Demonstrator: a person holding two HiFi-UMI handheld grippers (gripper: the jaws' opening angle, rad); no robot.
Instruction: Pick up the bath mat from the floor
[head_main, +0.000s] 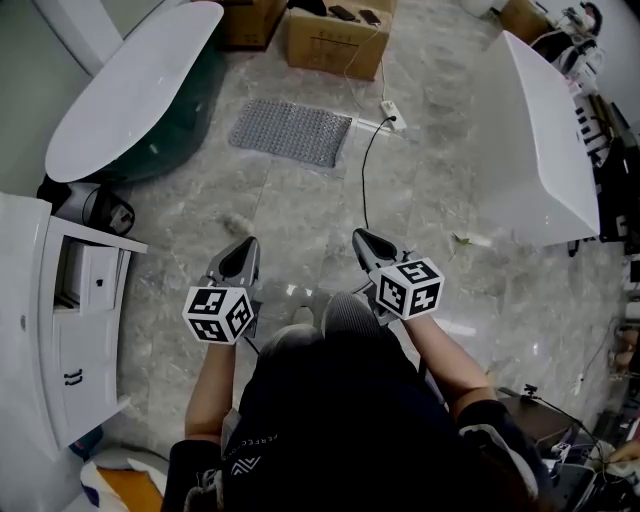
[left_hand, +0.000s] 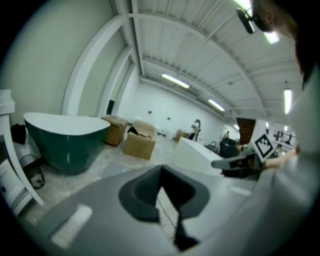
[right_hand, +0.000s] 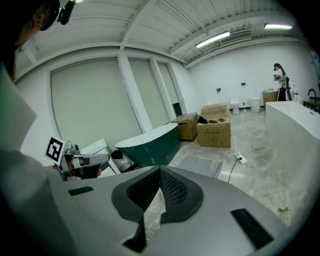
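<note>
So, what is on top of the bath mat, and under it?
Nothing lies on the bath mat; its whole studded surface shows. It lies flat on the floor; anything beneath it is covered.

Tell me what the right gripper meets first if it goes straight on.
Nothing near: the right gripper, shut and empty, points over the bath mat toward the end of the green bathtub, probably its first contact; depth is unclear.

bath mat (head_main: 291, 131): we see grey, with a fine dotted grid
floor (head_main: 300, 220): we see grey marble veining
bathtub (head_main: 130, 90): we see white on top, dark green outside
cardboard boxes (head_main: 335, 40): brown
left gripper (head_main: 243, 246): grey
right gripper (head_main: 362, 238): grey
marker cubes (head_main: 218, 314): we see black-and-white squares
cable (head_main: 366, 170): black
</note>
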